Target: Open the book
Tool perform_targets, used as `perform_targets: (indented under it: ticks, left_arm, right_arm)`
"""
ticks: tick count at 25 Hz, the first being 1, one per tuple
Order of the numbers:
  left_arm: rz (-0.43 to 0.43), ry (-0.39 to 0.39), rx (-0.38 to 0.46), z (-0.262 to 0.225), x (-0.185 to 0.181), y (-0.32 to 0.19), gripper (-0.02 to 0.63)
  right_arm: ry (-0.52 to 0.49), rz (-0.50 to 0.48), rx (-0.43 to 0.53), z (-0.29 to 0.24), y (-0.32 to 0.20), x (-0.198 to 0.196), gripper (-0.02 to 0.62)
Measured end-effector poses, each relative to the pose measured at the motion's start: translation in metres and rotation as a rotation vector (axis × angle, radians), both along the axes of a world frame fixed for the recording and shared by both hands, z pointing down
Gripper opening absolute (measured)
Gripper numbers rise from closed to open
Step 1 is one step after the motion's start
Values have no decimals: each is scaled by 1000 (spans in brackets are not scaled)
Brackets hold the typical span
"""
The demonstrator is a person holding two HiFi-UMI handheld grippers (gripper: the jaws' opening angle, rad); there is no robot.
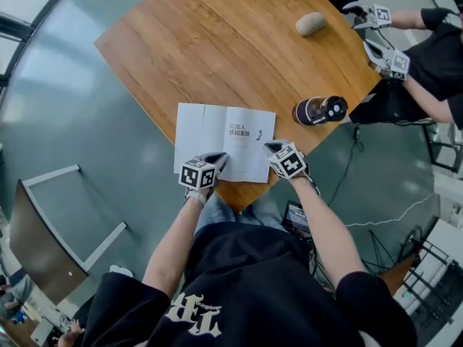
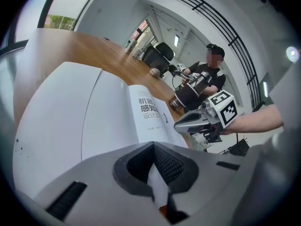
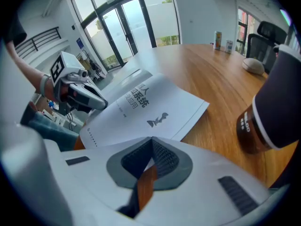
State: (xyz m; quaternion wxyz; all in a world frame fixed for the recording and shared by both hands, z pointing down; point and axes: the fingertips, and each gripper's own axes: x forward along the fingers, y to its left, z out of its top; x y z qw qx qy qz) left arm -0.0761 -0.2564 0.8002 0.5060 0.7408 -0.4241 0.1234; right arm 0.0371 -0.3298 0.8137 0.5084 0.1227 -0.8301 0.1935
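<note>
The book lies open and flat on the wooden table, at the 6 o'clock edge nearest the person. The long side of its spread runs from about 9 to 3 o'clock, tipped a little clockwise, and the spine fold runs from 12 to 6. Its top edge faces 12, so the print reads upright to the holder. The left page is blank. The right page carries a Chinese title in grey and orange (感知系统 can be made out in it), with a small dark emblem below. The left gripper rests over the book's 6 o'clock edge near the fold, its jaws pressed together at the tips, with white page showing through the slit behind them. The right gripper sits at the book's 4 o'clock corner, jaws likewise closed, with table wood seen through its slit. At 3 o'clock of the book a dark bottle lies on its side; its white lettering is too blurred to read. A grey pebble-like lump sits far off at 1 o'clock.
</note>
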Motion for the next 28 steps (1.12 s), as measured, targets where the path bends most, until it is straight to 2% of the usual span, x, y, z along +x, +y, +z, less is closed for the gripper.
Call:
perform_targets:
  ticks: [7,13,19,24,28]
  left_arm:
    - [-50,36,38,-11,-8,2,6]
    - [-121,56,86,-35,-32,3,6]
    - [-234,48,114,-50,-79,15,6]
    - [-298,11,122,-54,-124,30,6]
    - [-346,-49,150,-62,-156,38,6]
  right_arm:
    - [-68,30,-61,1,7,-32,-11]
    - [-167,-30,-107,-11,21,-84,-11]
    - [-275,-106,-156,-31,40,-136,-11]
    - [-299,-179,-175,-35,54,-178,-11]
    - [-321,-237,-195,-34,65,-212,-11]
